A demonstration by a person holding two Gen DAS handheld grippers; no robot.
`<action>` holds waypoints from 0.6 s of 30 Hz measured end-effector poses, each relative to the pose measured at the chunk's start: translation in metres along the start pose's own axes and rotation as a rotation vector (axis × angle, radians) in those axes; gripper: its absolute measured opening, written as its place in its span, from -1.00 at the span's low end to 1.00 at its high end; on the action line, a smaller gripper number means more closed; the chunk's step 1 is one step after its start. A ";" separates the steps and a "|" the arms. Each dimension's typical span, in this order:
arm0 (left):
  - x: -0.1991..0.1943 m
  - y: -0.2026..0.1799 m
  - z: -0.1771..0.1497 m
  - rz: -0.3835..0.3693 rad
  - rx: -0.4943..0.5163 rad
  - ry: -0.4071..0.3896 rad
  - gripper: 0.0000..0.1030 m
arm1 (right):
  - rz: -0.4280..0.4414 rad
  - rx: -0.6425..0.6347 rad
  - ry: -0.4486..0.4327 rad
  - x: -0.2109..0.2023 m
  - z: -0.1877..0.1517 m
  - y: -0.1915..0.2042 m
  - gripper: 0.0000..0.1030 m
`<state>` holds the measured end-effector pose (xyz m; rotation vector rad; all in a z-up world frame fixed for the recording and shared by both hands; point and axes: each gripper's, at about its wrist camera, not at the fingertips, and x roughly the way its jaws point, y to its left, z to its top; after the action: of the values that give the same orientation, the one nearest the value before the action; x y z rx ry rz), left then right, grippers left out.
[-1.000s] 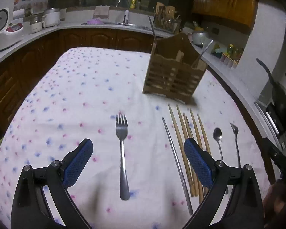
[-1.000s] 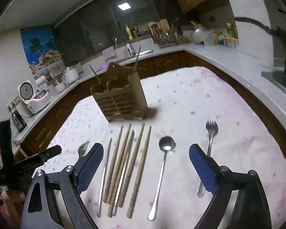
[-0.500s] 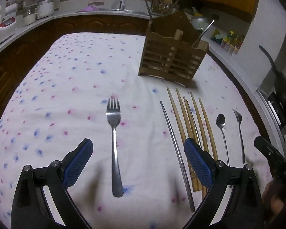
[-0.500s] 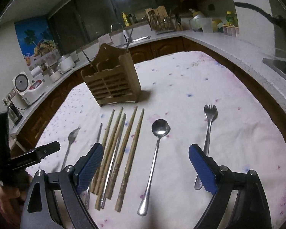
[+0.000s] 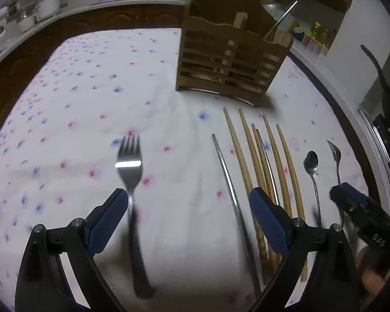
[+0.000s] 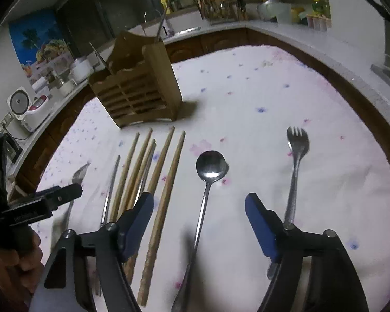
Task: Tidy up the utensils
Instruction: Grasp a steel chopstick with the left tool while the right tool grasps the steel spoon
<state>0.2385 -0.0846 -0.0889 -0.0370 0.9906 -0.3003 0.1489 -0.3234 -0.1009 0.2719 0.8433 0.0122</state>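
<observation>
Little looks sorted: the wooden caddy (image 5: pixel 231 59) holds perhaps two utensils, while in front of it on the surface lie a fork (image 5: pixel 130 171), chopsticks (image 5: pixel 257 156), a spoon (image 6: pixel 208 182) and a spork (image 6: pixel 296 156), with the left gripper (image 5: pixel 189 221) and right gripper (image 6: pixel 200 223) both spread apart, empty.

Both wrist cameras look forward, low and close over the tablecloth (image 5: pixel 91 98), sharing the wooden chopsticks (image 5: pixel 249 153) and caddy (image 6: pixel 140 91).
</observation>
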 end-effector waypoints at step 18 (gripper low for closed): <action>0.055 -0.037 0.023 0.088 0.179 0.052 0.32 | -0.075 -0.057 0.076 0.055 0.030 -0.001 0.06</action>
<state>0.2766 -0.1372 -0.1147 0.1772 1.0110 -0.3094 0.2076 -0.3248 -0.1231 0.1874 0.9267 -0.0234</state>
